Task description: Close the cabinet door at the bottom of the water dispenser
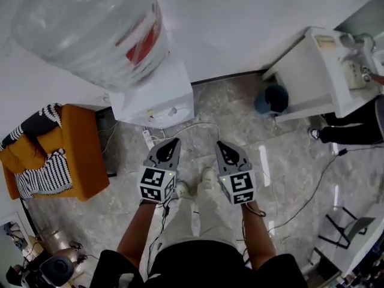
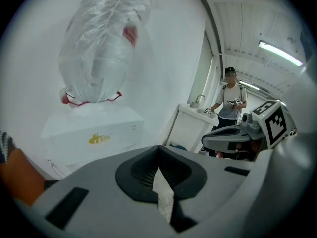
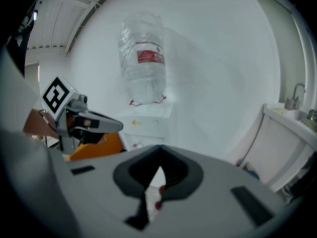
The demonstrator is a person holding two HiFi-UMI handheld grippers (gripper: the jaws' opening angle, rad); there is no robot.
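The person's forearms reach in from the bottom of the head view, each hand carrying a gripper above pale shoes and a grey marbled floor. The left gripper is clenched: its own view shows the dark pads meeting at the tips with nothing between them. The right gripper is clenched the same way and empty. The two sit side by side, apart, both angled toward the wall.

Just past their tips a white power strip lies on the floor. Behind it the white water dispenser stands against the wall, topped by a plastic-wrapped bottle with a red label. The cabinet door is low on the dispenser's front — hidden under its top from above and behind the gripper bodies in both gripper views, so I cannot tell whether it is open.

An orange armchair with striped cushions stands left of the dispenser. To the right are a white counter, a dark bin beside it, and another person.
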